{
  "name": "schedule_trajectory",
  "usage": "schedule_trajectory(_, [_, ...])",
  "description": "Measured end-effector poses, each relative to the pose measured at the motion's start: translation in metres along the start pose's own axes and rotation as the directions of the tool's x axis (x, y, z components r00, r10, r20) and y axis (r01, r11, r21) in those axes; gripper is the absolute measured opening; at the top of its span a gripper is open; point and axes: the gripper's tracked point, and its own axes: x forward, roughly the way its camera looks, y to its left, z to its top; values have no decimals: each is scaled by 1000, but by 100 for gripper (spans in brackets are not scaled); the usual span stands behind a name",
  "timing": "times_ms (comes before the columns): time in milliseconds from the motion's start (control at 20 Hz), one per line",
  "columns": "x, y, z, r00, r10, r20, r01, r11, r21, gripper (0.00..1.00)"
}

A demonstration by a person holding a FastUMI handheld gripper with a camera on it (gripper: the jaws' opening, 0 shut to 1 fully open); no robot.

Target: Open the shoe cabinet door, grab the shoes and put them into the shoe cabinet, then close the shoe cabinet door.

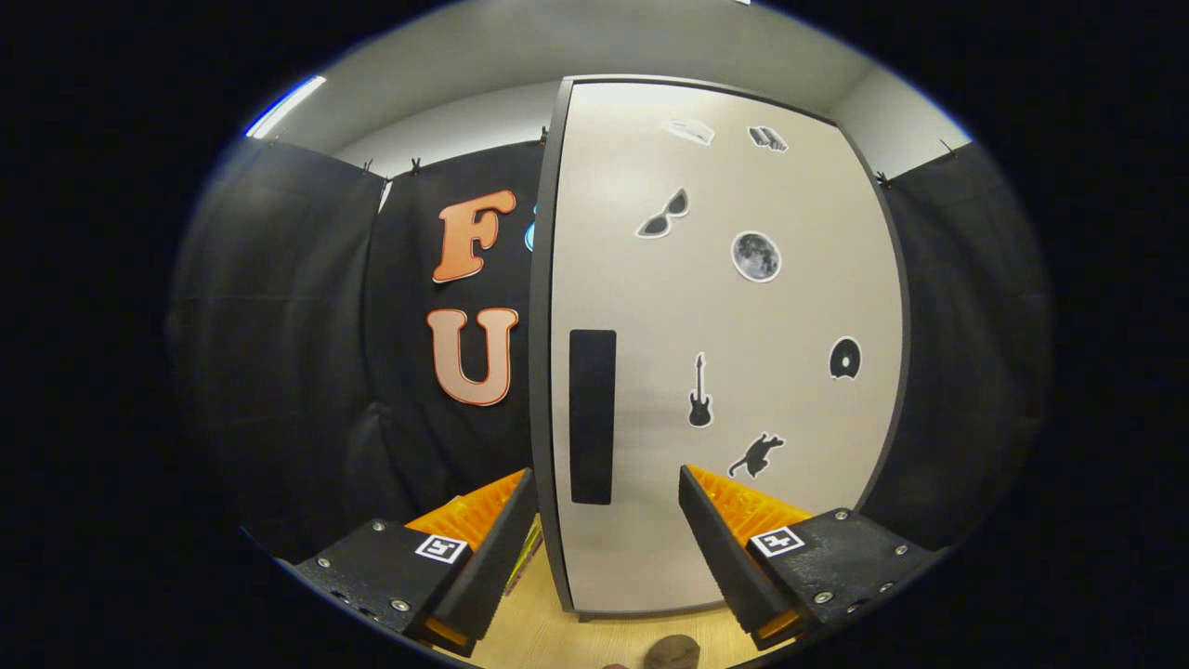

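Item: tall beige flat-panel shoe cabinet door [725, 372], shut, standing just ahead of the tool [608, 530].
Tool spread wide, empty. Door likely stiff, smooth; grip its black vertical recessed handle [592, 416], left side.

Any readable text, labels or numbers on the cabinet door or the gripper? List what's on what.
Cabinet door: no words or numbers, only picture stickers: sunglasses, moon, guitar, cat, disc.
Two top stickers: too blurred to make out.
Gripper: a square coded marker on each finger, no letters. Jaws open, with the door's dark handle strip just ahead between them.
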Motion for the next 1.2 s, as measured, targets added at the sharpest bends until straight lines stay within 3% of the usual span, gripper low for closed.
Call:
schedule_trajectory(450, [62,3,0,999,-38,14,37,999,29,94])
schedule_trajectory(650, [64,-1,4,999,-48,20,48,999,11,73])
schedule_trajectory(700, [65,3,2,999,-40,14,39,999,23,52])
schedule_trajectory(800, [66,4,0,999,-46,7,46,998,33,37])
schedule_trajectory(1200, [50,0,-1,998,-55,-15,55,997,51,30])
